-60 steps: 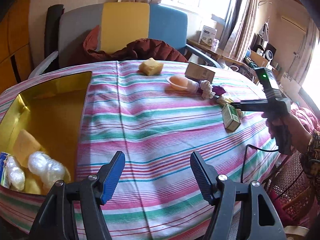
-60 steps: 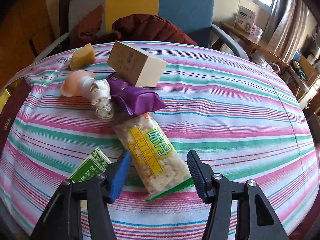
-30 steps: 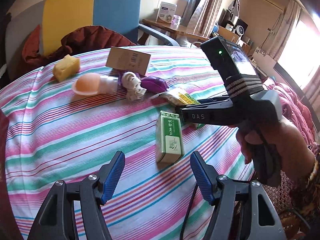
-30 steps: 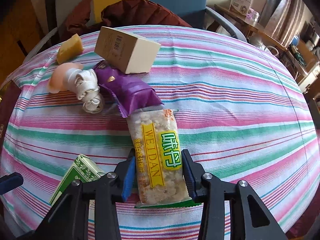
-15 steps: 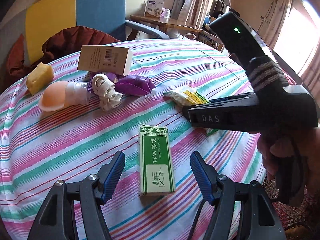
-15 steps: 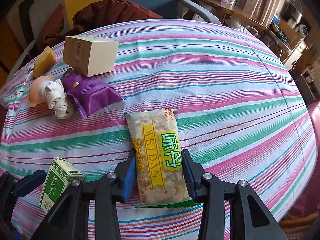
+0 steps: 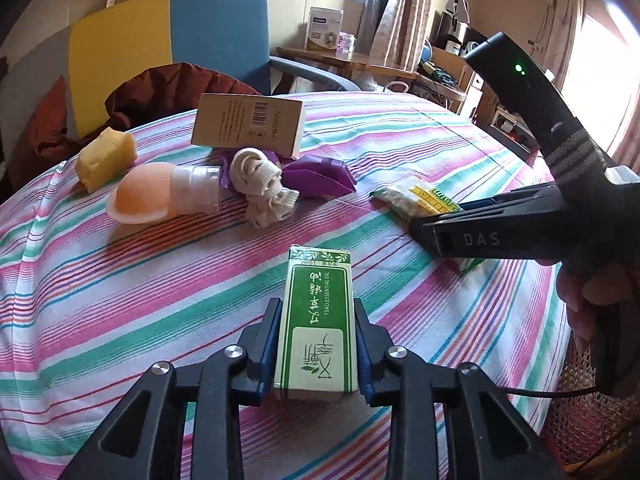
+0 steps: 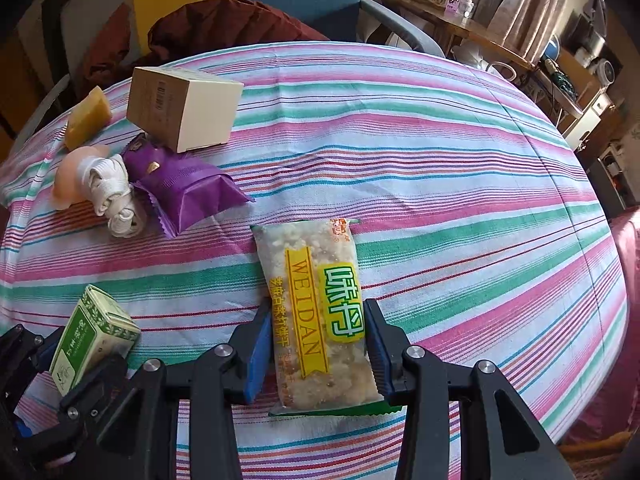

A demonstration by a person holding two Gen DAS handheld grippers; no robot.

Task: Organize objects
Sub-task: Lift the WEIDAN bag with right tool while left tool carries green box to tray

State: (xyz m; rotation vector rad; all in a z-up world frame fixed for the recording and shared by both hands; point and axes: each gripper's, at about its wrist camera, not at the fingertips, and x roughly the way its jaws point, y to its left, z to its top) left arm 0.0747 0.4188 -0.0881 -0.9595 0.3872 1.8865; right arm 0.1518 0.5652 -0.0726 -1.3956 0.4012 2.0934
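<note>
A green and white essential oil box (image 7: 320, 280) lies on the striped tablecloth (image 7: 120, 280), and my left gripper (image 7: 318, 334) is shut on it, with its blue pads pressing both long sides. The right wrist view shows the same box (image 8: 94, 330) at lower left. My right gripper (image 8: 316, 320) is shut on a clear snack packet (image 8: 308, 256) with yellow and green print. That packet (image 7: 412, 196) sticks out of the right gripper's jaws in the left wrist view, where a hand (image 7: 592, 296) holds the tool.
Behind the grippers lie a purple packet (image 7: 320, 176), a cream rolled strap (image 7: 262, 184), a peach-coloured cap on a clear bottle (image 7: 148, 196), a yellow sponge (image 7: 106, 158) and a tan carton (image 7: 248, 124). A blue and yellow chair (image 7: 216, 36) stands past the table's far edge.
My left gripper came forward and down over the green box and its jaws went from wide open to shut on it. The right gripper has kept its grip on the snack packet.
</note>
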